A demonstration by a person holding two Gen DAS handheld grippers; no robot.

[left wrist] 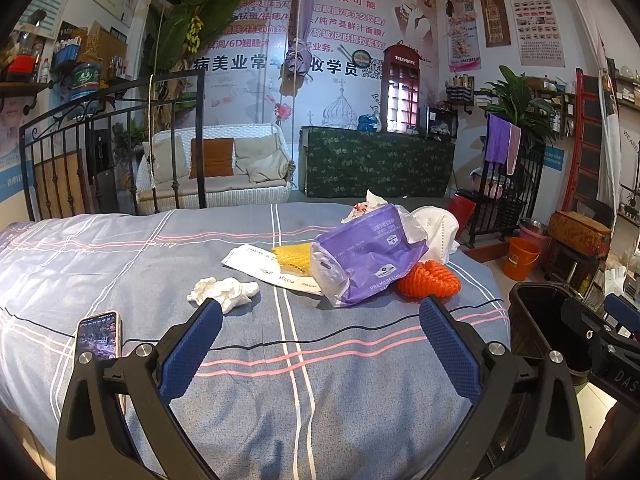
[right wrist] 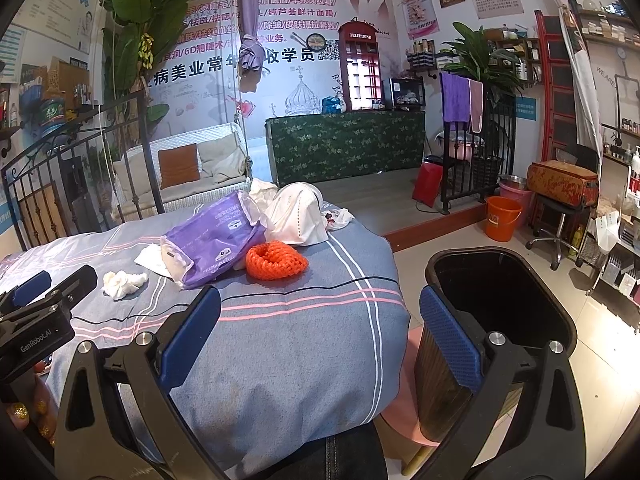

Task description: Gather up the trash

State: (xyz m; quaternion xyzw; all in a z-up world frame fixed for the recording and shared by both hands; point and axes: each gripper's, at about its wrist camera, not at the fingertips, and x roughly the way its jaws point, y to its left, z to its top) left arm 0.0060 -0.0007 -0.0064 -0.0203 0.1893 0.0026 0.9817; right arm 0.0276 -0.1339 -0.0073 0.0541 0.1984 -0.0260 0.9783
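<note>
Trash lies on a bed with a blue striped cover: a crumpled white tissue, a purple tissue pack, an orange foam net, a yellow net, a white paper sleeve and a white face mask. My left gripper is open and empty, low over the cover just short of the tissue. My right gripper is open and empty at the bed's right corner, beside a black trash bin. The pack, orange net and tissue also show in the right wrist view.
A phone lies on the bed's left side with a black cable running across the cover. A black metal headboard stands behind. An orange bucket and a stool are on the tiled floor to the right.
</note>
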